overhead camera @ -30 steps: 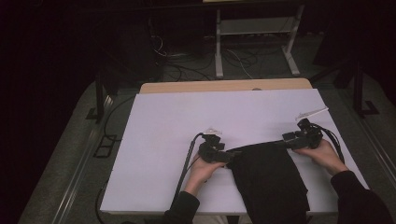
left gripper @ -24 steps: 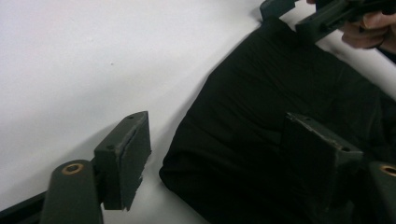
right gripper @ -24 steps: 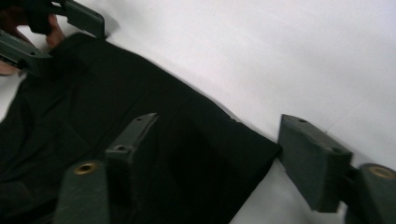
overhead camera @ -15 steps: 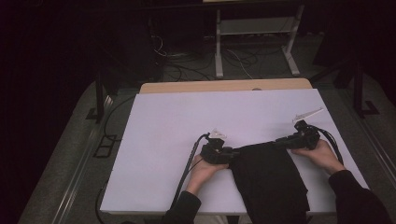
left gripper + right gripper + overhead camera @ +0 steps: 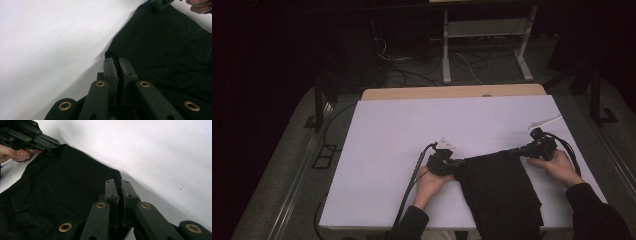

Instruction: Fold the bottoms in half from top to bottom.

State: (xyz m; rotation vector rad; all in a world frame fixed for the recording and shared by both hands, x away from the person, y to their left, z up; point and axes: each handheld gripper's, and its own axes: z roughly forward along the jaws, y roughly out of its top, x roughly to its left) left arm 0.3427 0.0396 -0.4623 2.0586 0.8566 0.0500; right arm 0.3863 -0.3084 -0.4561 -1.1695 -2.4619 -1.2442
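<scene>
The left gripper [image 5: 455,164] and the right gripper [image 5: 523,149] have just been closing and now each pinches a far corner of the black garment [image 5: 499,192], which lies on the white table [image 5: 392,140] and hangs over its near edge. To lift well, both hands should rise together, keeping the edge between them taut and level.
</scene>
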